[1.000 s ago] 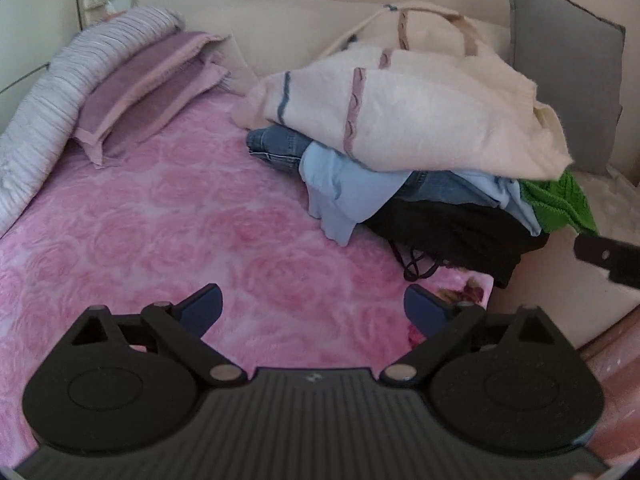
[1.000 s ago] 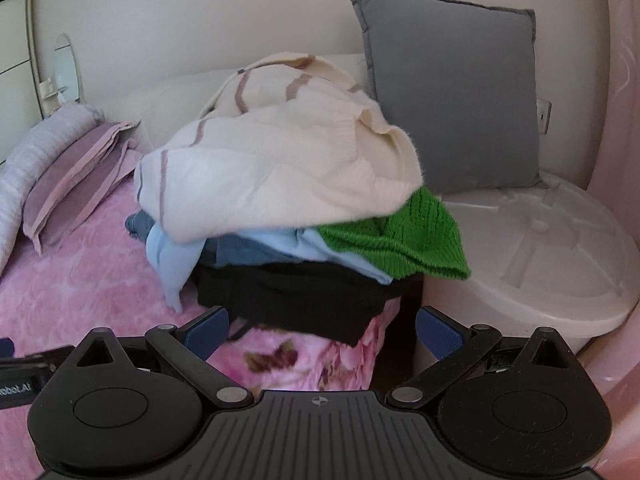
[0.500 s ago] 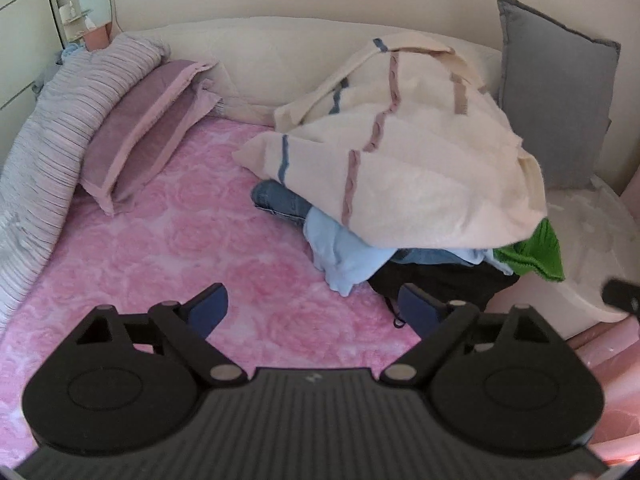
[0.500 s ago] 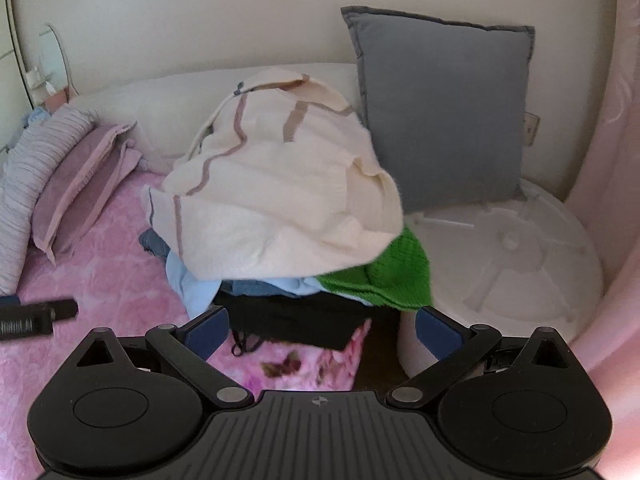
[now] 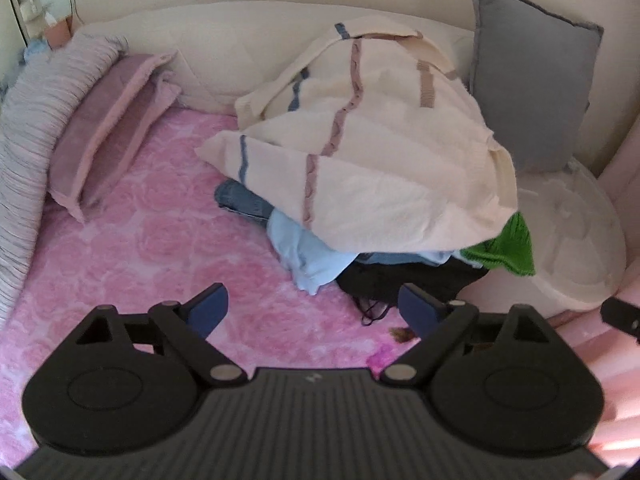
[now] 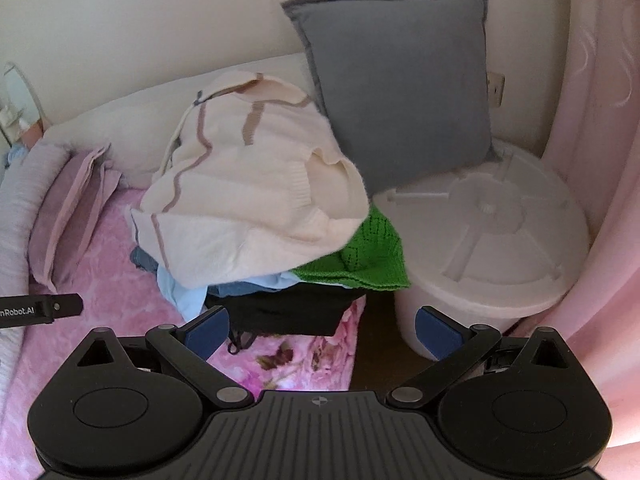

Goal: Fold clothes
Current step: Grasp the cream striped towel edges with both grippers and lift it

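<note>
While both jaws stand wide apart and empty, left gripper (image 5: 313, 307) and right gripper (image 6: 322, 330) face a cream striped knit sweater (image 5: 372, 168) topping the clothes heap at the pink floral bedspread's (image 5: 152, 240) right edge.

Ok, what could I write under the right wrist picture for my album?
Open right gripper faces a clothes pile on the pink bed, cream sweater on top.

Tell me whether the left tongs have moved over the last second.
Yes. The left tongs have backed away and risen: the cream sweater and grey cushion now look smaller and farther, with more pink bedspread showing.
</note>
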`<action>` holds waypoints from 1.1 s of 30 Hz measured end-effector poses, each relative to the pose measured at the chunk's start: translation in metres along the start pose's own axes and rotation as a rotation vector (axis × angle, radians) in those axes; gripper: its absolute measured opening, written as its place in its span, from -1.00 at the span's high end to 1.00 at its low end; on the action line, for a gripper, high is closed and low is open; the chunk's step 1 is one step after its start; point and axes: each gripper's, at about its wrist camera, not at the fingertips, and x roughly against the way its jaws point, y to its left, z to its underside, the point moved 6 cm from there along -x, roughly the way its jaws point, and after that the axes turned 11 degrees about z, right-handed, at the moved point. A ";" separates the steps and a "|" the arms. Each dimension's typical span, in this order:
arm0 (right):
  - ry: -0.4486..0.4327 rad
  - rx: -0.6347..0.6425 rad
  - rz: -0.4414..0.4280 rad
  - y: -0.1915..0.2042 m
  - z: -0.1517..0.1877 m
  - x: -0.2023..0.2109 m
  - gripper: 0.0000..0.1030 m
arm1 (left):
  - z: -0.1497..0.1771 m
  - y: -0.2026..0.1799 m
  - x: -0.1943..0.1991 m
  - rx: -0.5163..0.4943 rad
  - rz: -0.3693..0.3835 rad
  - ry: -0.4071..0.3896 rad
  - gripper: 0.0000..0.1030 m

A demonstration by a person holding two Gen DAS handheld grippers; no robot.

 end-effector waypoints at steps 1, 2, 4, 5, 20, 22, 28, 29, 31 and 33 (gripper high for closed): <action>0.008 -0.010 -0.009 -0.002 -0.004 -0.007 -0.99 | -0.004 0.000 -0.007 0.015 0.004 0.005 -0.76; 0.017 -0.015 -0.017 -0.004 -0.007 -0.017 -0.99 | -0.008 0.001 -0.013 0.030 0.006 0.009 -0.76; 0.040 -0.020 -0.039 -0.006 -0.016 -0.039 -0.78 | -0.016 0.003 -0.030 0.061 0.008 0.017 -0.75; 0.054 -0.023 -0.051 -0.006 -0.019 -0.052 -0.65 | -0.020 0.004 -0.039 0.076 0.011 0.021 -0.74; 0.299 -0.333 -0.220 -0.035 -0.061 -0.207 -0.52 | -0.084 0.035 -0.157 0.313 0.016 0.061 -0.71; 0.323 -0.414 -0.265 -0.037 -0.064 -0.221 -0.54 | -0.090 0.044 -0.168 0.358 0.017 0.056 -0.71; 0.369 -0.670 -0.301 -0.053 -0.070 -0.260 -0.63 | -0.106 0.073 -0.201 0.503 0.016 0.038 -0.70; 0.375 -0.712 -0.298 -0.056 -0.069 -0.265 -0.63 | -0.107 0.077 -0.207 0.523 0.019 0.039 -0.70; 0.389 -0.793 -0.292 -0.062 -0.067 -0.276 -0.63 | -0.108 0.083 -0.217 0.554 0.028 0.048 -0.70; 0.419 -0.862 -0.286 -0.066 -0.062 -0.287 -0.63 | -0.110 0.084 -0.222 0.563 0.045 0.050 -0.70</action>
